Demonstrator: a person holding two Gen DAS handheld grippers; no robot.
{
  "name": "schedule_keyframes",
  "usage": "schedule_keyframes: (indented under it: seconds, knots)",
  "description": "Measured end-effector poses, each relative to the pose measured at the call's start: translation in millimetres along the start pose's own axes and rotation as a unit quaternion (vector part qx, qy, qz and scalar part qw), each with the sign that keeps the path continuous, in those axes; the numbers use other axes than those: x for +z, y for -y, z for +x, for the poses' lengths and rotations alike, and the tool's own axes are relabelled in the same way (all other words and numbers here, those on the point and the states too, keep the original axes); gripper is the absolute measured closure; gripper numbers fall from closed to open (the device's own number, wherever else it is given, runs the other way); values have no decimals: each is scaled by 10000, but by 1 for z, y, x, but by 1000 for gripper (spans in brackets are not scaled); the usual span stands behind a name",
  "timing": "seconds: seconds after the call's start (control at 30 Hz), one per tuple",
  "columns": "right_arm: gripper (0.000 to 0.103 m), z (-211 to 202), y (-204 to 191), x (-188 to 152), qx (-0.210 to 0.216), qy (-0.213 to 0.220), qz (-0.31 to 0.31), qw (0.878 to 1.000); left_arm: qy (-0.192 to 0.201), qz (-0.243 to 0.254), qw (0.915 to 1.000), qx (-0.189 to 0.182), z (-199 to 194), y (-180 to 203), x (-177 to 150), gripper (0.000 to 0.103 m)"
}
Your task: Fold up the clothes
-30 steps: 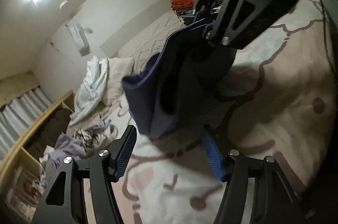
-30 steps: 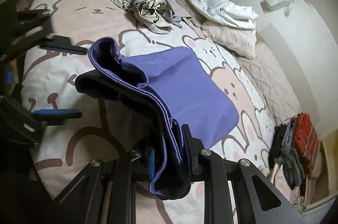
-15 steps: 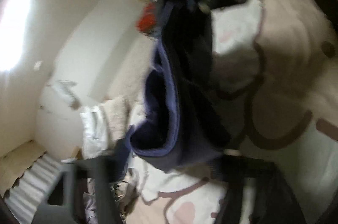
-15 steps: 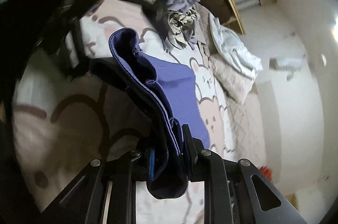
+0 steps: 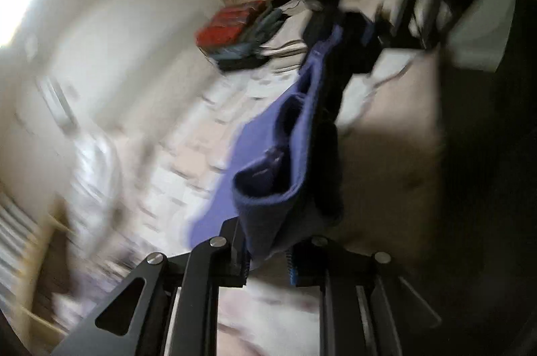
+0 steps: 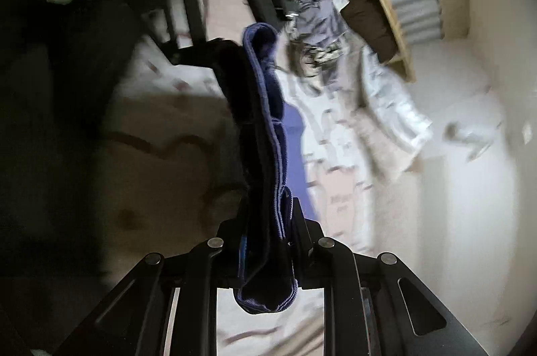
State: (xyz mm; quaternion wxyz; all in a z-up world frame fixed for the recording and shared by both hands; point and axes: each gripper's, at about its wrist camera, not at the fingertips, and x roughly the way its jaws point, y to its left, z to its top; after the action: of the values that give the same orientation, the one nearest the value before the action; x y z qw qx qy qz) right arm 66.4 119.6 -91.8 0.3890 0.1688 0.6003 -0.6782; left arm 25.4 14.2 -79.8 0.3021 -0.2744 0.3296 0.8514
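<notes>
Both grippers are seen closed on one blue garment [image 5: 295, 161], which is stretched between them above a bed. At the bottom centre of the left wrist view, the left gripper [image 5: 268, 258] is clamped on a bunched end of the cloth, its jaws drawn in tight around the fold. From there the fabric is carried up toward the upper middle of the frame, where the right gripper [image 5: 345, 30] is made out as a dark, blurred shape at the far end of the cloth. In the right wrist view, the right gripper [image 6: 268, 258] is shown at the bottom centre, its jaws pressed against a thick roll of the same blue garment [image 6: 268, 134], with a short end hanging out below them. The cloth is drawn up as a narrow band to the upper middle of that frame, where the left gripper [image 6: 255, 17] is seen dimly. Below the garment a cream bedspread [image 6: 161, 134] with brown outline drawings is spread, largely in shadow. A stack of folded clothes [image 5: 238, 34], red on top, is set in the upper middle of the left view. A heap of loose laundry [image 6: 319, 30] is piled in the upper centre of the right view, beside a white sheet [image 6: 396, 107]. Much of the left view is smeared by motion blur.
</notes>
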Motion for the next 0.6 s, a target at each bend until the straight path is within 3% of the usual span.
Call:
schedule_keyframes:
  seconds: [0.07, 0.17, 0.3, 0.4, 0.6]
  knots:
    - [82, -18, 1, -2, 541, 4, 466, 9974, -213, -618, 9961, -600, -11, 2, 1, 86]
    - [82, -26, -5, -6, 1063, -74, 899, 9902, -479, -932, 9901, -931, -12, 11, -1, 86]
    - [82, -14, -9, -7, 1161, -161, 982, 9882, -726, -1129, 9866, -927, 5, 4, 7, 86]
    - [82, 5, 20, -3, 1066, -203, 1149, 9874, -826, -1467, 9815, -908, 19, -10, 10, 86]
    - [82, 61, 86, 0, 1131, -350, 1608, 9799, -1119, -2346, 9595, -1090, 68, -76, 13, 86]
